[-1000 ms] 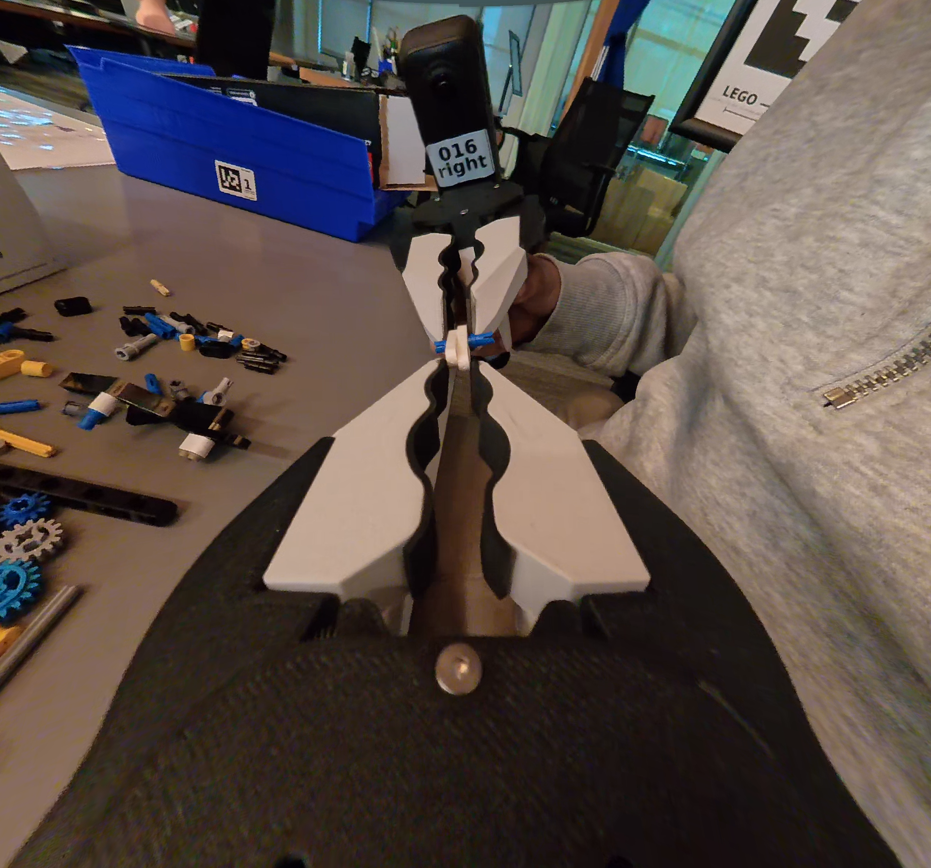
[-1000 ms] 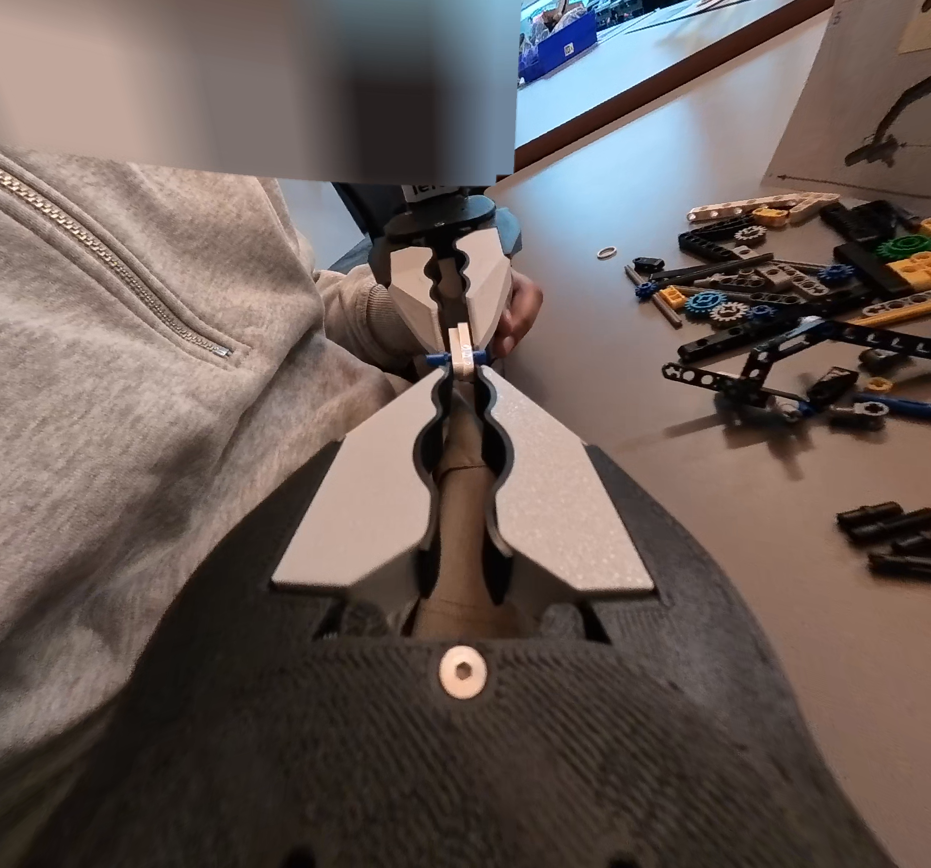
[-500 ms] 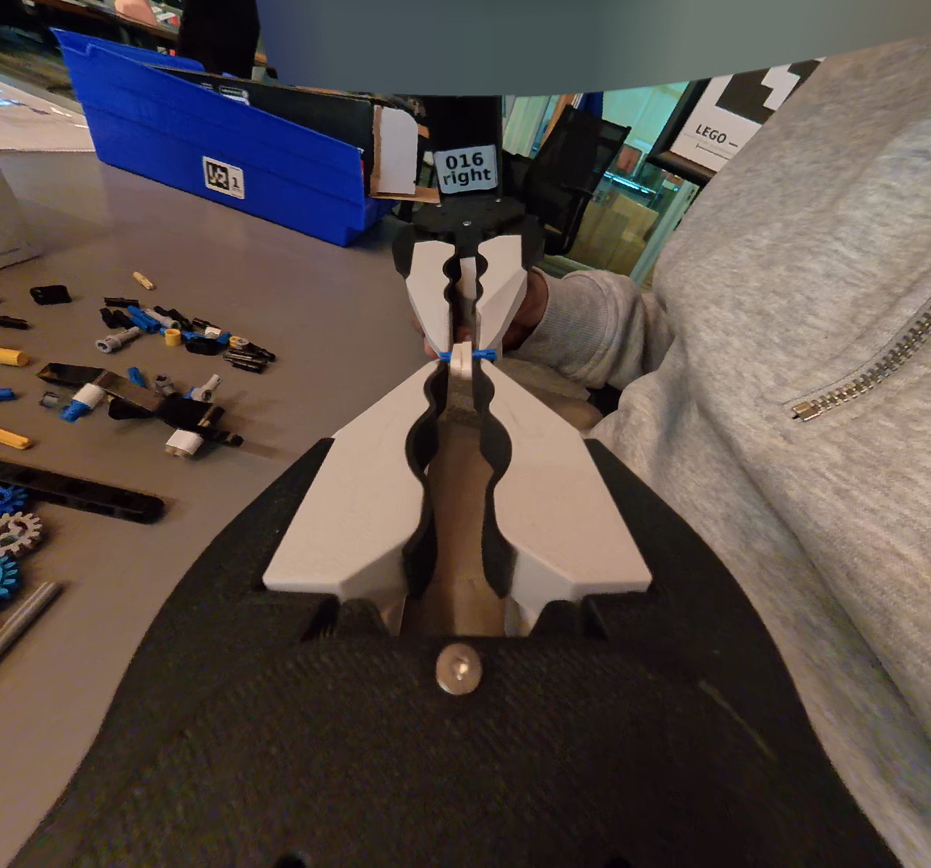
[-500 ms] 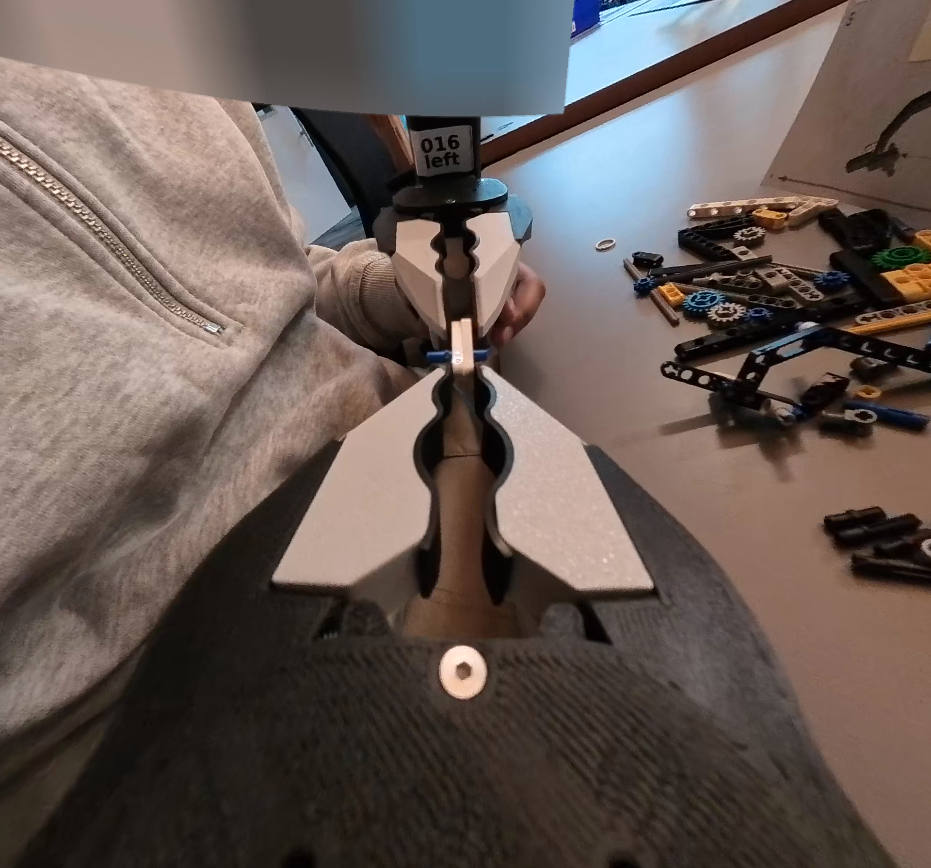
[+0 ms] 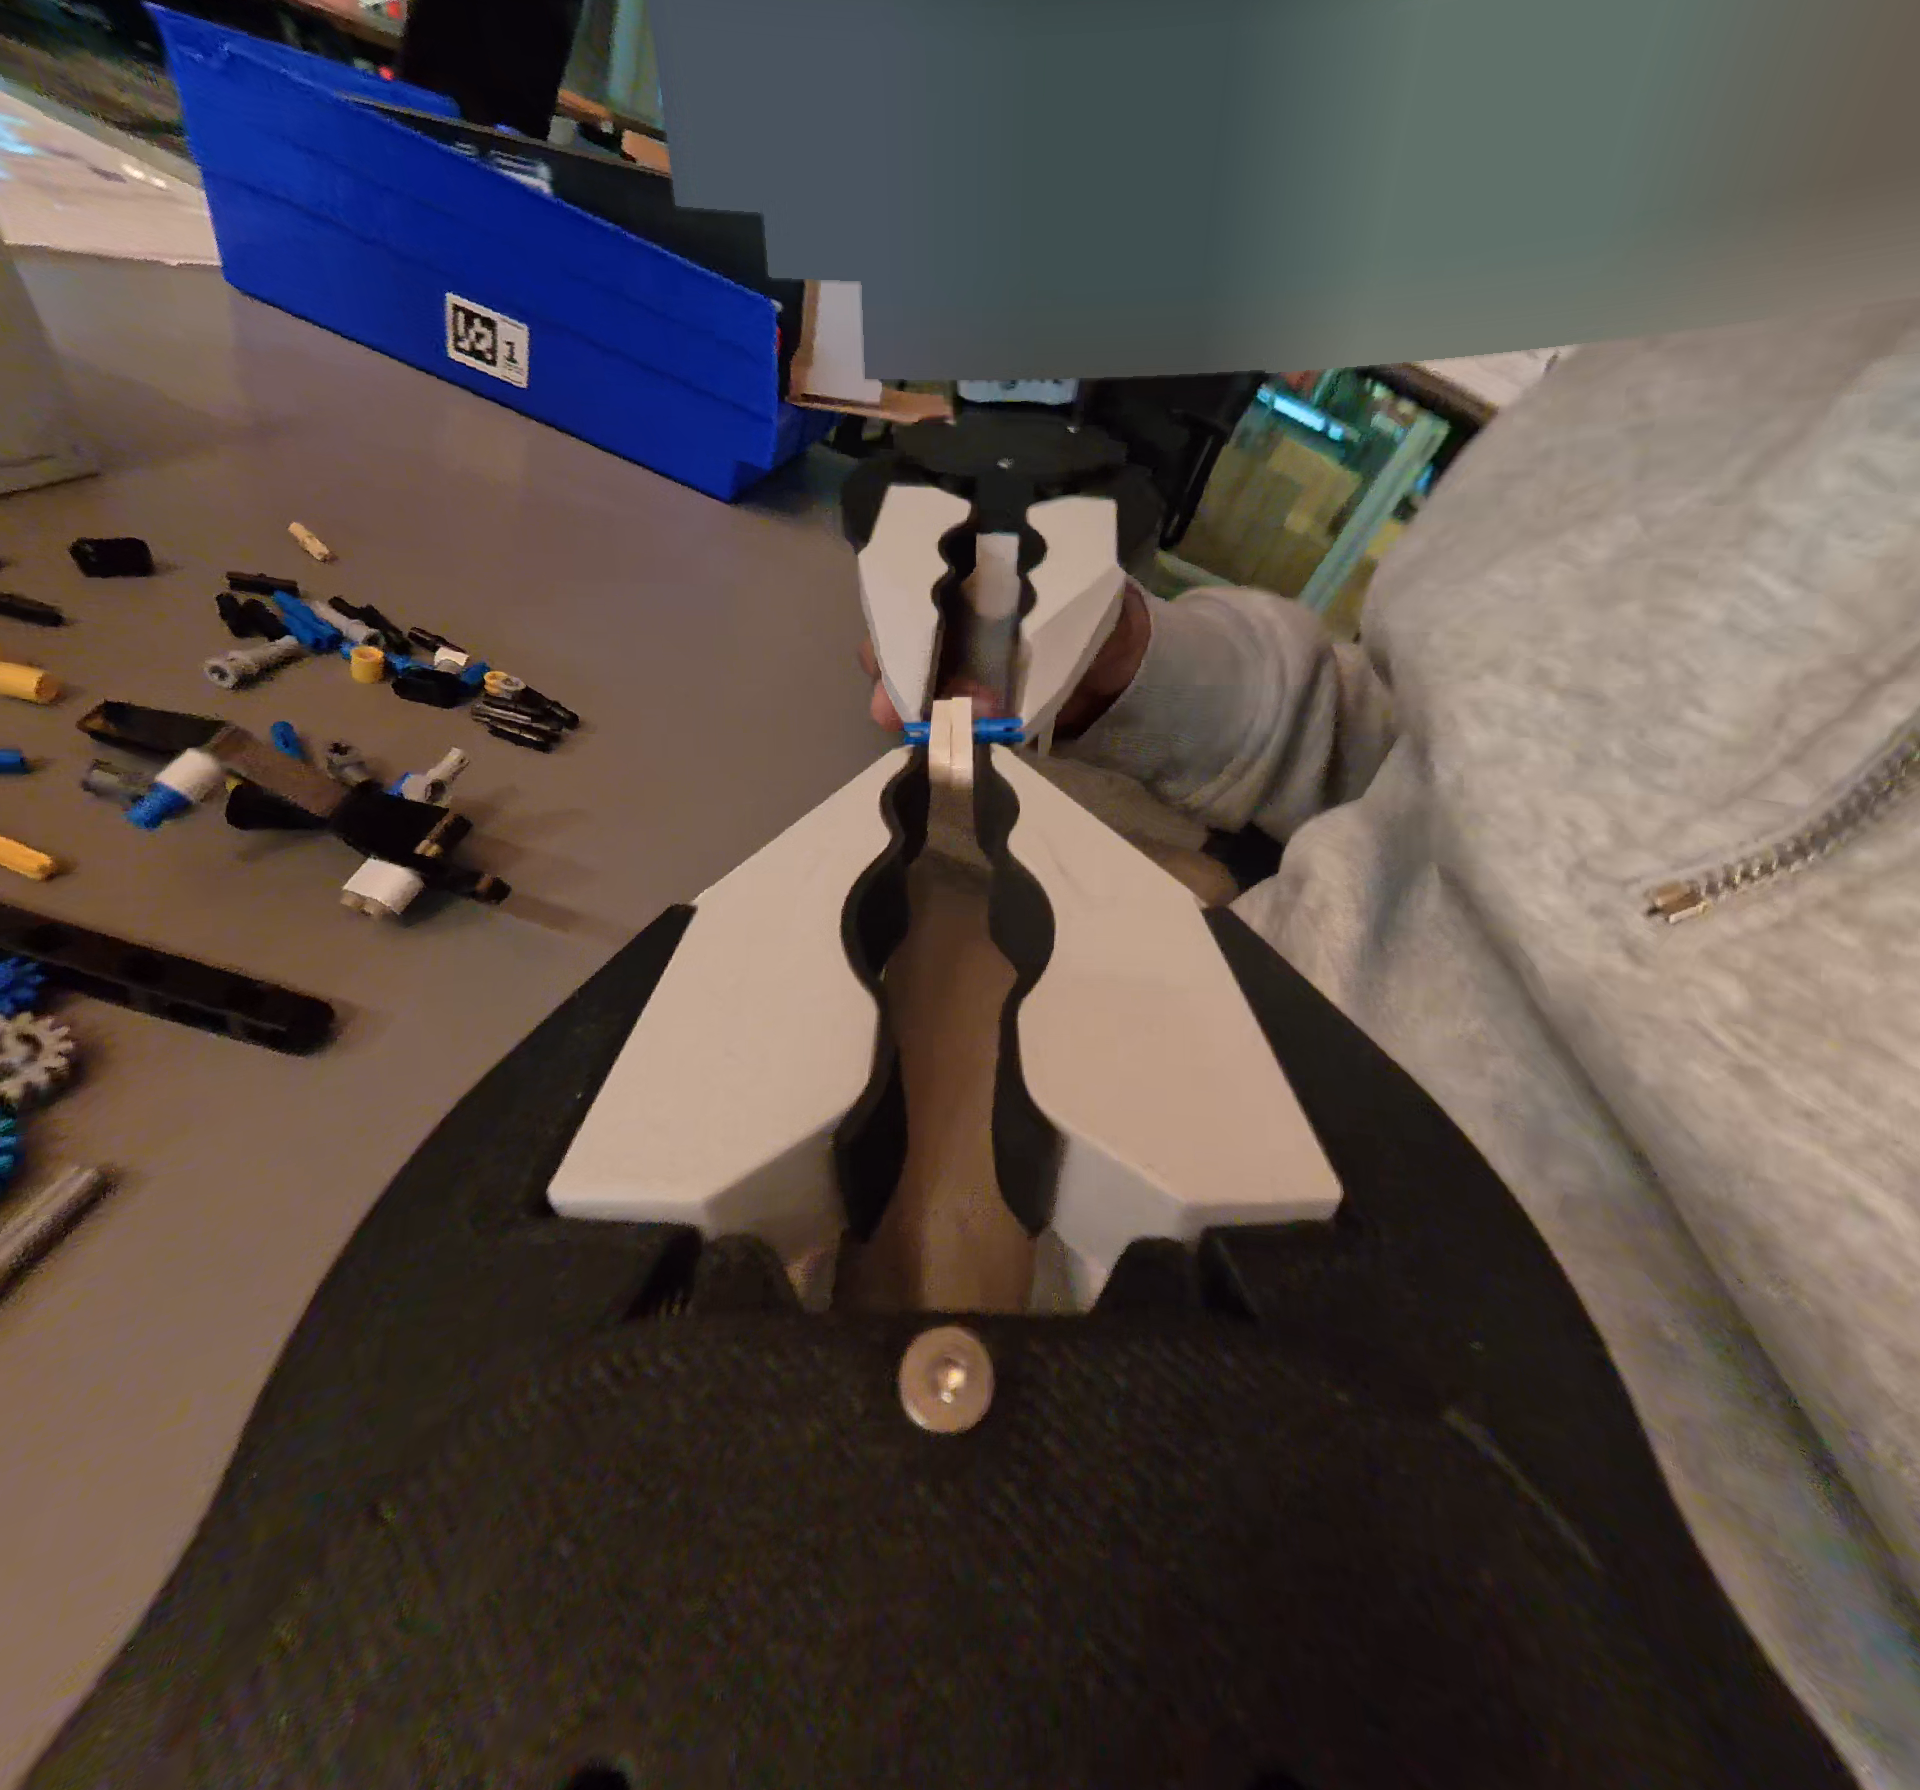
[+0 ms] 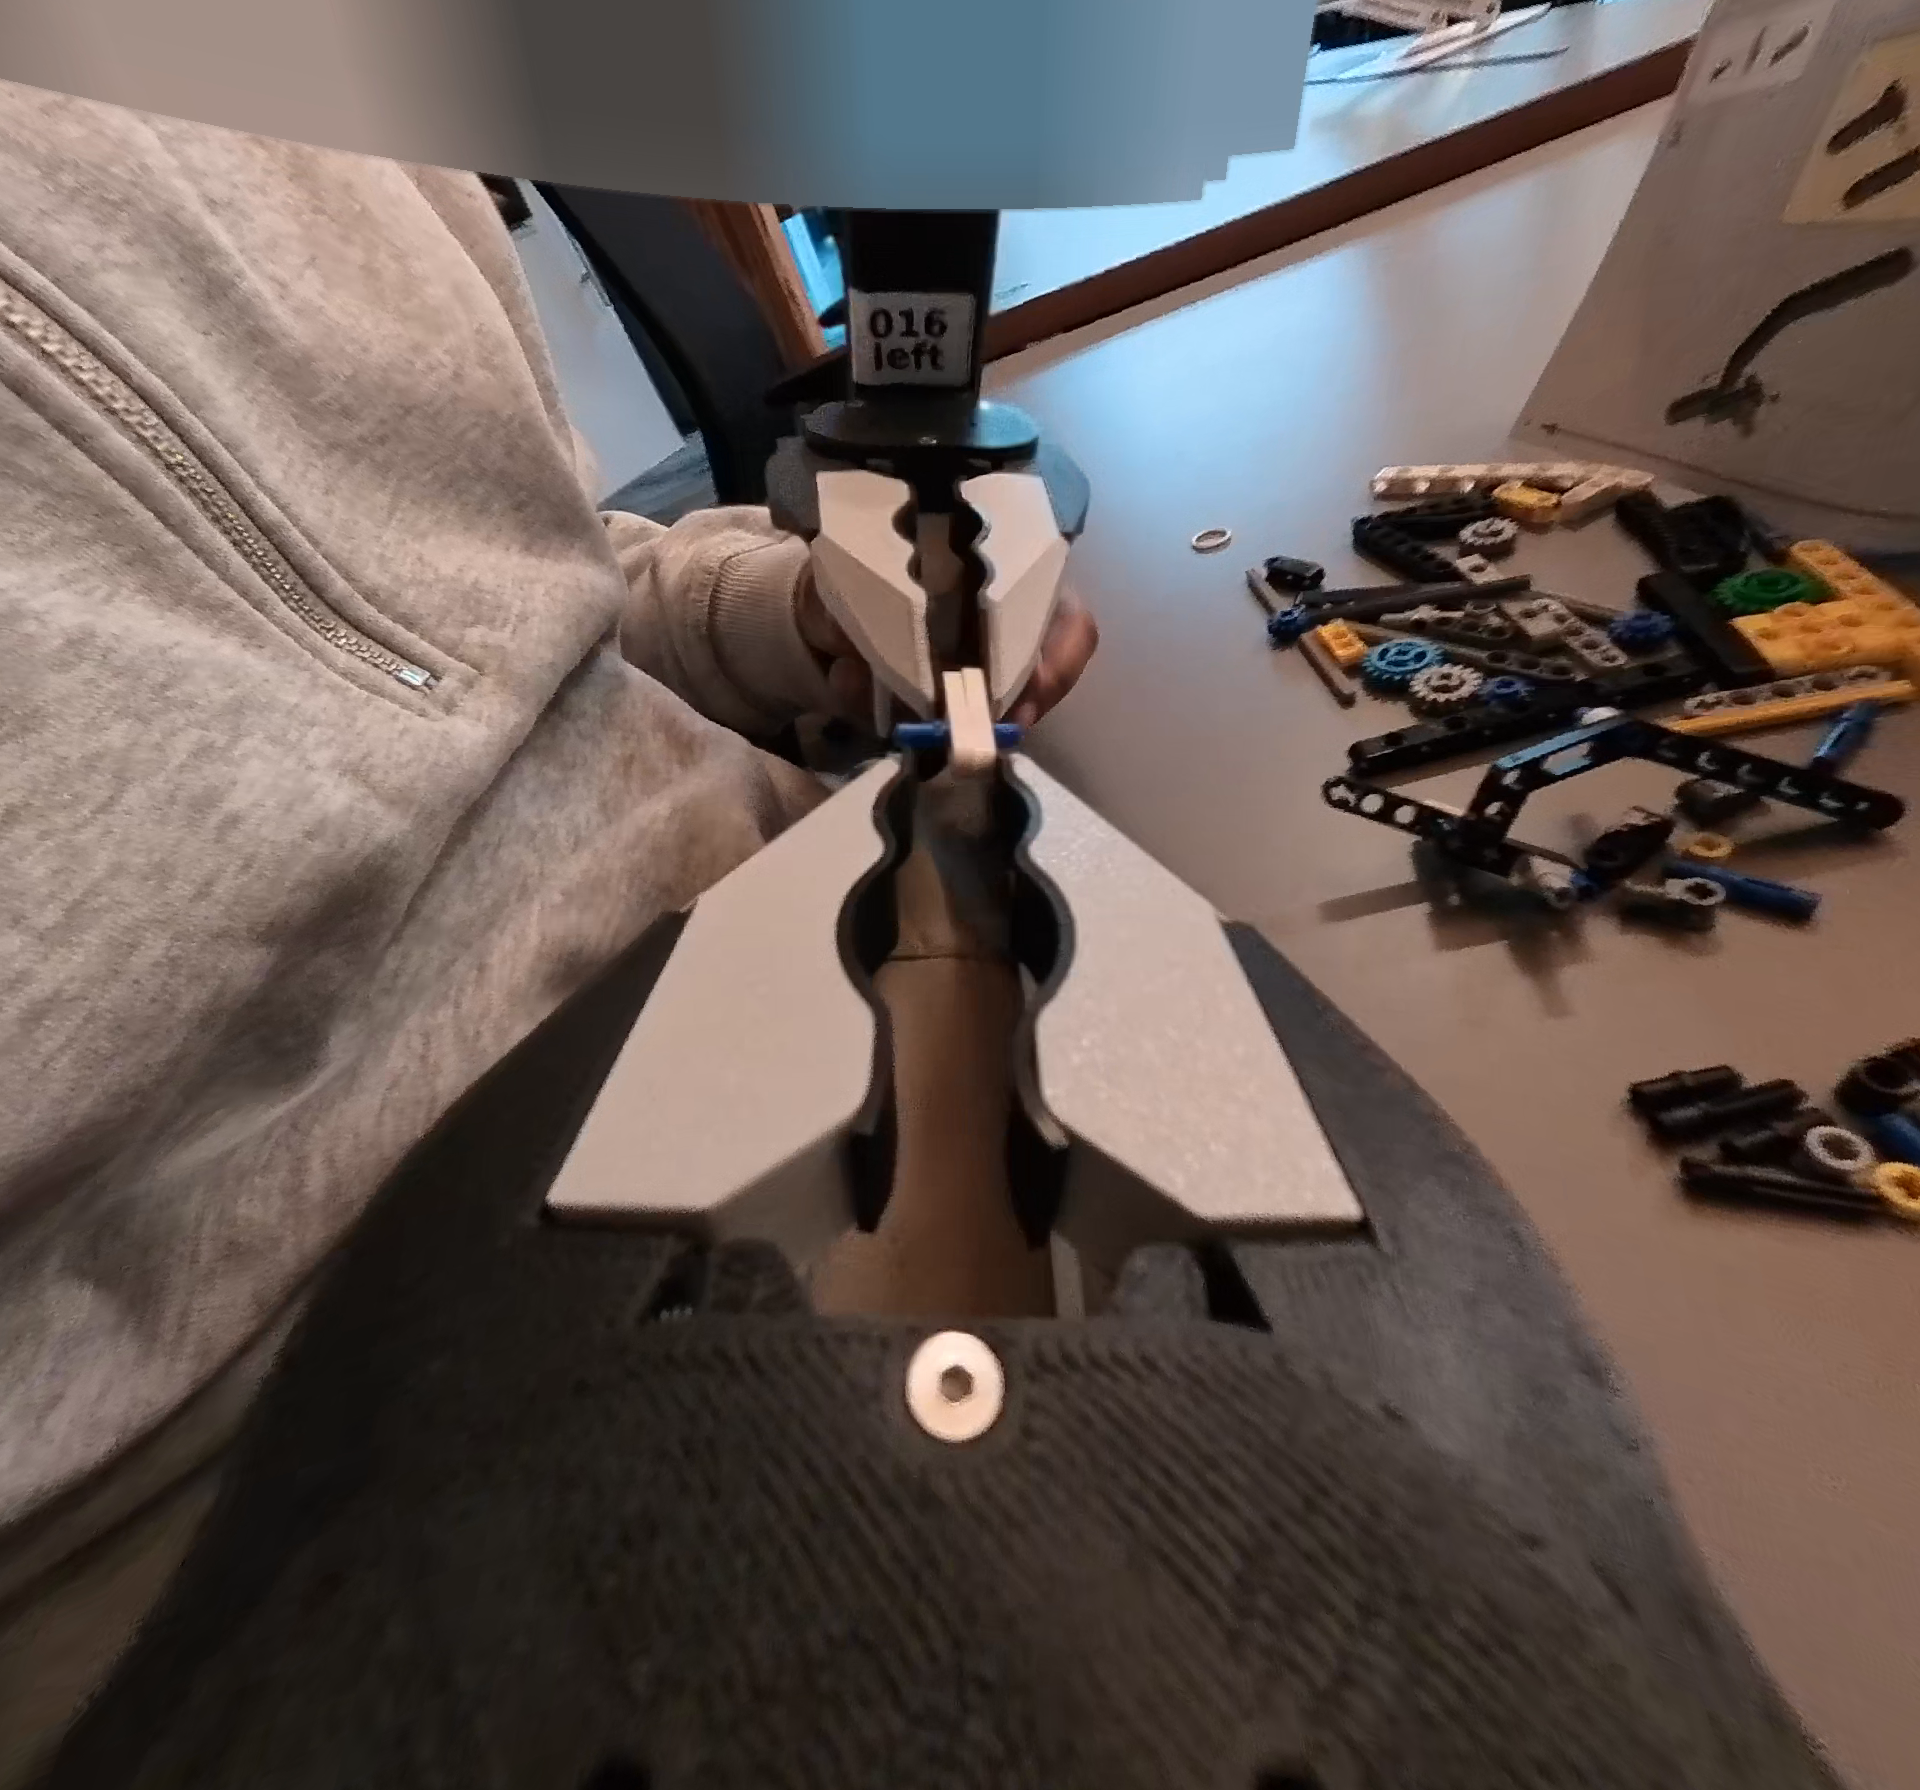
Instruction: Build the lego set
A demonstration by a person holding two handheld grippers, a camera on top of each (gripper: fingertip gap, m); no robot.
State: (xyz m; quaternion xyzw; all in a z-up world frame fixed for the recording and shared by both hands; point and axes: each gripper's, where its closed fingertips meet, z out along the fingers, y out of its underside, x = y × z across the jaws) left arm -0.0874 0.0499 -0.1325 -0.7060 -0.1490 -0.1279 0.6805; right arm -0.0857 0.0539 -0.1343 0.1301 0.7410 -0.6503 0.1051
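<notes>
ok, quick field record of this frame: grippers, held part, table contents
left gripper: nearly shut, tips at the white piece; grip unclear
right gripper: nearly shut, tips meet the same piece from the opposite side
held part: small white piece with a blue pin through it, sticking out both sides, in the air
table: grey, loose parts scattered on it
parts, left view: long black beam, grey gear
parts, right view: black frame, green gear
background: blue bin
person: grey zip sweatshirt
</notes>
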